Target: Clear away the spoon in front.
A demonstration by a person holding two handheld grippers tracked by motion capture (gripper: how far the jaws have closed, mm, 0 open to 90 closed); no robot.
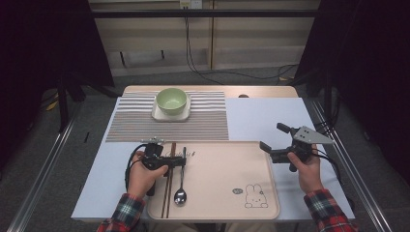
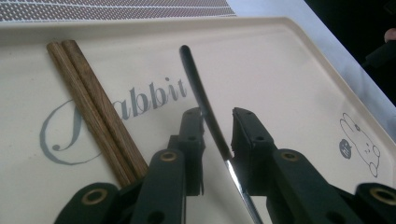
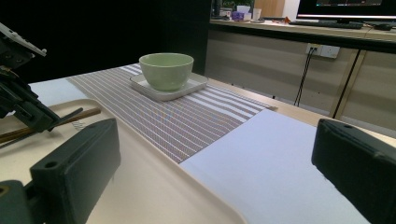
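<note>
Left tongs (image 2: 218,126) slightly spread, astride black-handled metal spoon (image 1: 181,182), pads not pinching | handle axis 12–6 o'clock | right tongs (image 1: 276,139) spread wide, empty, well apart at 3 o'clock

So the light wooden counter (image 1: 270,91) is sitting on a grey carpeted floor (image 1: 87,125), with black curtains (image 1: 43,43) hanging down both sides. Beige panelled cabinets (image 1: 251,38) are running along the back wall, black cables (image 1: 193,63) are dangling from a wall socket (image 1: 190,4) and trailing across the floor.
</note>
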